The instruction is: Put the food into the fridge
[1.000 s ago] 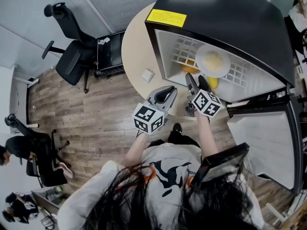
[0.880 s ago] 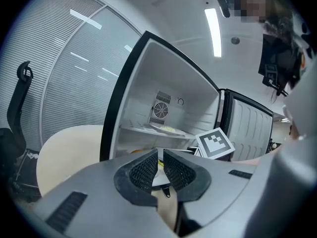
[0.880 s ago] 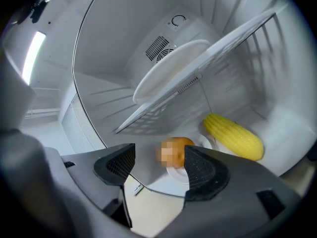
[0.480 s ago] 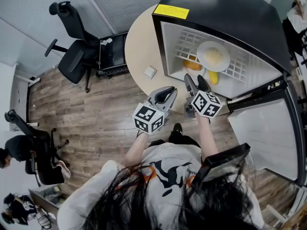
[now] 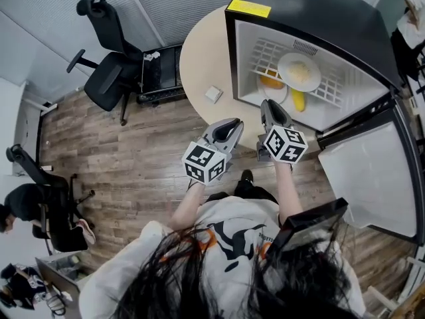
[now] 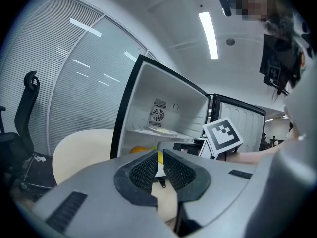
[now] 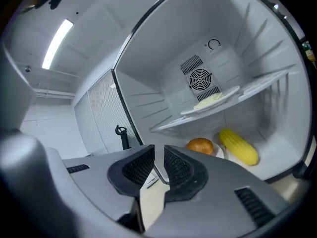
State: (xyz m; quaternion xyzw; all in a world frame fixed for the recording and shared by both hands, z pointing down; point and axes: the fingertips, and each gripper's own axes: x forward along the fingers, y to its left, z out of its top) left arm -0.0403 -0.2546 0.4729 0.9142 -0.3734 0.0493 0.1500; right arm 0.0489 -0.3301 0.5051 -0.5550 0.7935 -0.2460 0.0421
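Observation:
The small black fridge (image 5: 232, 58) stands open on a round table. On its wire shelf sits a white plate of pale food (image 5: 299, 72); below lie an orange (image 5: 271, 80) on a small plate and a yellow corn cob (image 5: 299, 100). The right gripper view shows the same plate (image 7: 210, 102), orange (image 7: 200, 146) and corn cob (image 7: 239, 146). My right gripper (image 5: 269, 104) hovers just outside the fridge opening; its jaws (image 7: 158, 163) are closing, nearly together, with nothing between them. My left gripper (image 5: 228, 122) hangs beside it to the left, shut and empty (image 6: 159, 162).
The fridge door (image 5: 368, 171) swings open to the right. A small white packet (image 5: 213, 94) lies on the beige table (image 5: 202, 52) left of the fridge. Black office chairs (image 5: 109, 72) stand on the wooden floor at left, and a seated person (image 5: 20, 205) is at far left.
The right gripper's jaws have gone from wide open to nearly together. The view has shifted slightly, so the fridge sits a little further right; neither hand has moved much.

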